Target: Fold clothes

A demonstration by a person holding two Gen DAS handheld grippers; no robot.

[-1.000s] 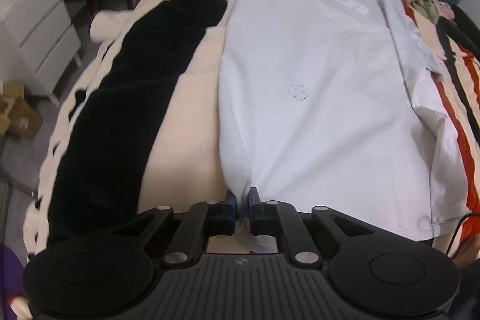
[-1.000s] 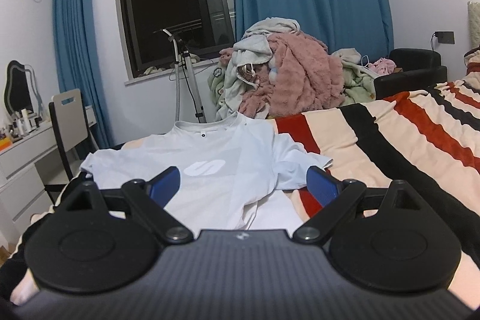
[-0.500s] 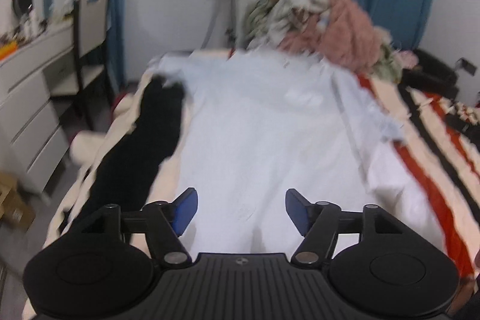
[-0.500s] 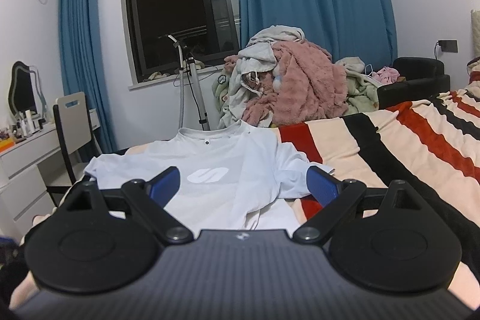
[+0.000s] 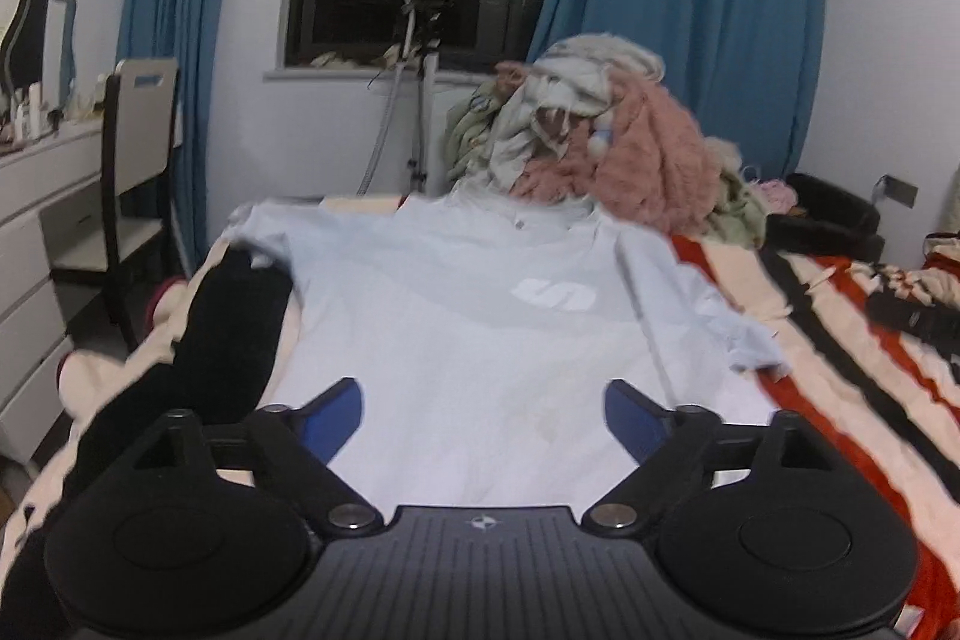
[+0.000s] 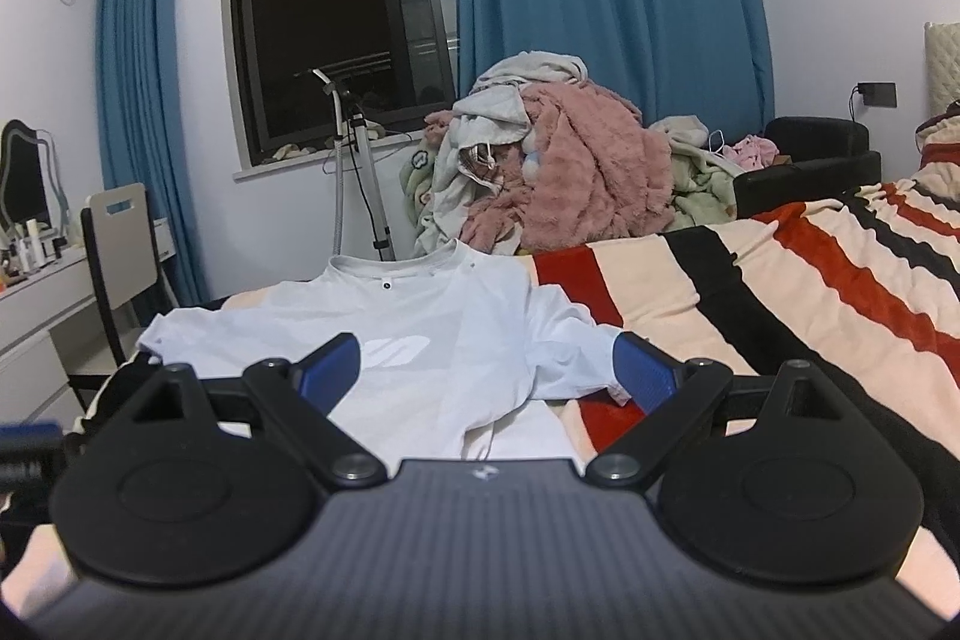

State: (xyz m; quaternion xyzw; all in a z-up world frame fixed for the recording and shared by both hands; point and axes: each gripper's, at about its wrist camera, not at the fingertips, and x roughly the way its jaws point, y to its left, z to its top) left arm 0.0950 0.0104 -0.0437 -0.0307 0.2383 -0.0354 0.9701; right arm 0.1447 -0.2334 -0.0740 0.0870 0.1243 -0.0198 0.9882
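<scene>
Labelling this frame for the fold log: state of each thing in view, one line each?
T-shirt: spread flat on the bed, front up, not yet folded, one sleeve crumpled.
Left gripper: jaws opening, nothing gripped, shirt lying below them.
Right gripper: open, holding nothing.
Black garment: lying loose beside the shirt.
Clothes pile: heaped, unfolded.
Curtains: drawn apart, window bare.

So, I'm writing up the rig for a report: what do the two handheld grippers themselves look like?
Both look alike. The left gripper and right gripper each have a black ribbed body with a small round emblem, two round black discs at the sides, black linkage arms with silver pivot pins, and blue pads on the fingers. No cables, hands or sleeves show.
</scene>
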